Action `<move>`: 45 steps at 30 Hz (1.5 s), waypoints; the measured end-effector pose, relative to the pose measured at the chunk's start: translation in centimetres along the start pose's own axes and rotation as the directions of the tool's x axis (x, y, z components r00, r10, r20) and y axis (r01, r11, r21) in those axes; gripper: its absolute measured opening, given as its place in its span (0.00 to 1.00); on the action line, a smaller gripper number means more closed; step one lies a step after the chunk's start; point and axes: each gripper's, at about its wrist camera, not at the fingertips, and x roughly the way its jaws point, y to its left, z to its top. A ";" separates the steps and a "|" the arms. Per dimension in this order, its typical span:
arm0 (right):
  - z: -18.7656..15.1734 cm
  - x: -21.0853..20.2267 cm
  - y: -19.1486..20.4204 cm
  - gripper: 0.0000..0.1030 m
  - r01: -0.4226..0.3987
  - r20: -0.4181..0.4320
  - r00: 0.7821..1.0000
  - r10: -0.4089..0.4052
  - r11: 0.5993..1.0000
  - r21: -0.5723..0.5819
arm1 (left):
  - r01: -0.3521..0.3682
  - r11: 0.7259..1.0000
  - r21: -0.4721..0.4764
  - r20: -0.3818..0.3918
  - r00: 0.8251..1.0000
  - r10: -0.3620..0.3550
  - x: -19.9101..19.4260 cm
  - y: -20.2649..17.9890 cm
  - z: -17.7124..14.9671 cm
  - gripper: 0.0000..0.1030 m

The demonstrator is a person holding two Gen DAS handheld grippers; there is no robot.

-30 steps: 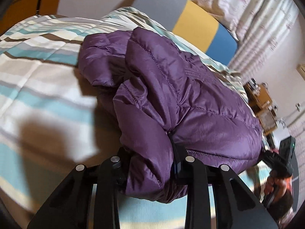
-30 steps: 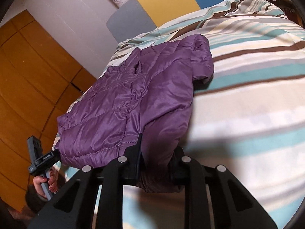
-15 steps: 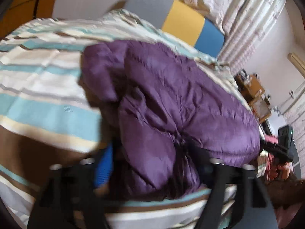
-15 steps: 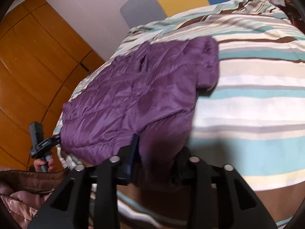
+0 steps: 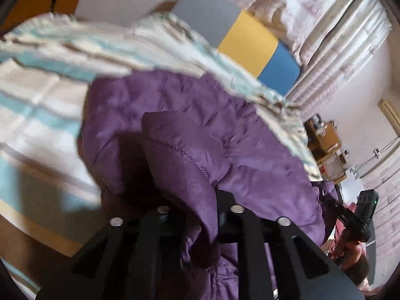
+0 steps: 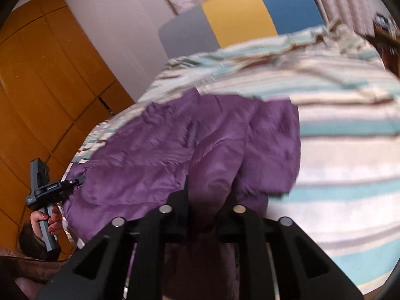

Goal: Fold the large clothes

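A purple quilted puffer jacket point(image 5: 225, 135) lies across the striped bed point(image 5: 37, 115); it also shows in the right wrist view point(image 6: 175, 145). My left gripper point(image 5: 197, 212) is shut on a bunched edge of the jacket at one end. My right gripper point(image 6: 202, 212) is shut on a bunched edge at the other end. Both held edges are lifted off the bed and fold over the rest of the jacket. Each gripper shows small in the other's view, the right gripper point(image 5: 360, 215) and the left gripper point(image 6: 47, 190). Both views are motion-blurred.
A grey, yellow and blue headboard point(image 5: 247, 42) stands at the bed's far end, with curtains point(image 5: 325, 25) behind it. Orange wooden wardrobe doors point(image 6: 37, 87) run along one side. A cluttered wooden shelf point(image 5: 325, 142) stands past the bed's other side.
Both grippers have risen and moved toward the headboard, carrying the jacket's near edge up and over. The jacket now looks shorter and more bunched.
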 end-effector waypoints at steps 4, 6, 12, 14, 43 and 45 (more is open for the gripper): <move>3.1 -1.2 1.4 0.11 -0.005 0.090 0.996 0.008 0.999 -0.038 | 0.010 1.000 0.020 0.147 0.989 -0.013 -2.7 -1.8 2.4 0.12; 4.7 -1.6 1.9 0.11 0.007 0.140 0.990 -0.001 0.999 -0.046 | -0.014 1.000 0.022 0.235 0.972 0.009 -3.3 -2.7 4.0 0.12; 9.3 1.3 2.0 0.11 0.073 0.249 0.966 -0.067 0.997 -0.015 | -0.080 0.997 -0.022 0.378 0.922 0.083 -1.5 -3.9 7.4 0.12; 9.5 2.7 2.1 0.11 0.111 0.273 0.957 -0.102 0.994 -0.018 | -0.132 0.991 -0.029 0.421 0.898 0.132 -0.2 -3.9 7.9 0.12; 9.5 23.6 -2.4 0.23 0.454 0.009 0.887 -0.461 0.869 -0.198 | -0.365 0.922 -0.126 0.187 0.904 0.384 14.2 1.8 9.8 0.12; 9.3 24.0 -2.3 0.23 0.471 0.005 0.877 -0.481 0.856 -0.212 | -0.373 0.920 -0.123 0.177 0.904 0.390 14.3 1.8 9.7 0.12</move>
